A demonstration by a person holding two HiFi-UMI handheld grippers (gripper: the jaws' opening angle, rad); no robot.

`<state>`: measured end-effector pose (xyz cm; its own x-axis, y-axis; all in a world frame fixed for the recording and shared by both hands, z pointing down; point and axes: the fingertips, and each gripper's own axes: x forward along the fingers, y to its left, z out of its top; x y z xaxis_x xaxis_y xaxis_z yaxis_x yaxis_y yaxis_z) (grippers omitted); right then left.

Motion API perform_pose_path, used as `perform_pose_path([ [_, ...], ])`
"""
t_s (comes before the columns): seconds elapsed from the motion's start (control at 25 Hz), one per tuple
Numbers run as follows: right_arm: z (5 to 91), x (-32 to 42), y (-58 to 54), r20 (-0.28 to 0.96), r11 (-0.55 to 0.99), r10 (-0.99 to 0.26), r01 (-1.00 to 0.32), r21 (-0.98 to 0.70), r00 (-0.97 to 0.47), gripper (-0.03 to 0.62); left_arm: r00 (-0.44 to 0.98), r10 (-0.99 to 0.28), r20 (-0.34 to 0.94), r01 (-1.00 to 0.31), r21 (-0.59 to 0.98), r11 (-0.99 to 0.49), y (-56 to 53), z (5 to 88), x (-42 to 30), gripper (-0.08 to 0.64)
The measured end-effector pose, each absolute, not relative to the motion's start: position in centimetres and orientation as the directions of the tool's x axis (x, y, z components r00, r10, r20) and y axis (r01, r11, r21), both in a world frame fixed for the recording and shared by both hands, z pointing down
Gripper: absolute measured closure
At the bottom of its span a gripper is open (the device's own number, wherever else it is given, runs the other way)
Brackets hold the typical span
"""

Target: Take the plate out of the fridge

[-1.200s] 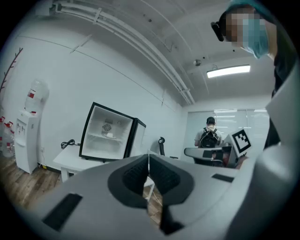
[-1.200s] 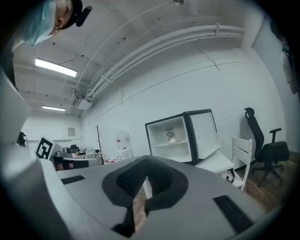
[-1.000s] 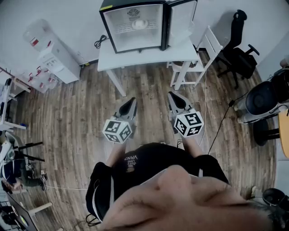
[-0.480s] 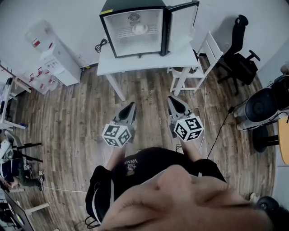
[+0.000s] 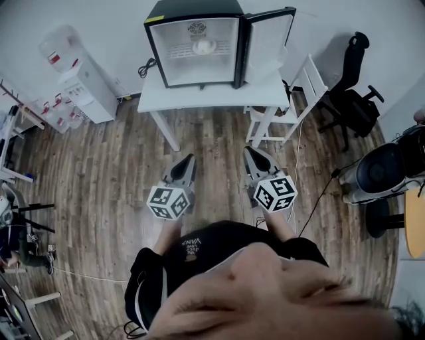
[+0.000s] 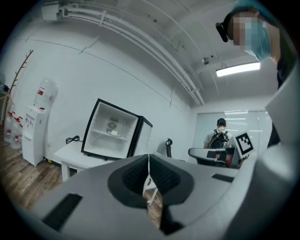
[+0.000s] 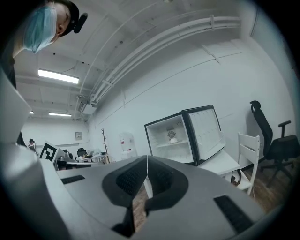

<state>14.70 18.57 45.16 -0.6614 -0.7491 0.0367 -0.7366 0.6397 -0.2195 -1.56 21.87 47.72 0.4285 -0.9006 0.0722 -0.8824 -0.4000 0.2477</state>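
Fridge (image 5: 174, 40) open on table (image 5: 199, 97), plate (image 5: 204, 47) inside, chair (image 5: 307, 74) beside

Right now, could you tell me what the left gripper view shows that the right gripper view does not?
Only the left gripper view shows a person wearing a backpack and the black cable on the white table. Only the right gripper view shows the seat and armrests of the office chair. Both show the open fridge with the plate inside, beyond shut, empty jaws.

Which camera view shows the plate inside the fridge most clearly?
The head view: the plate appears largest there, a pale round shape on the fridge shelf. Both gripper views show it only small and distant.
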Motion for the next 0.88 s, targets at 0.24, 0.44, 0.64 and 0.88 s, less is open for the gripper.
perform_pose_path([
  [0.24, 45.8, 15.4, 17.1, 0.05, 0.656, -0.73, -0.718, -0.231, -0.682, 0.58, 0.4, -0.912, 0.095, -0.893, 0.264, -0.364, 21.4, 48.5, -0.9, 0.543],
  [0.44, 45.9, 14.9, 15.2, 0.046, 0.658, -0.727, -0.715, -0.236, -0.685, 0.58, 0.385, -0.918, 0.091, -0.898, 0.265, -0.35, 19.6, 48.4, -1.7, 0.543],
  [0.64, 45.6, 13.9, 11.9, 0.044, 0.645, -0.741, -0.728, -0.234, -0.67, 0.58, 0.398, -0.914, 0.084, -0.893, 0.266, -0.364, 16.2, 48.1, -2.8, 0.543],
  [0.88, 45.1, 11.7, 7.5, 0.046, 0.618, -0.764, -0.751, -0.232, -0.643, 0.58, 0.429, -0.9, 0.084, -0.877, 0.276, -0.392, 11.2, 47.9, -5.0, 0.543],
])
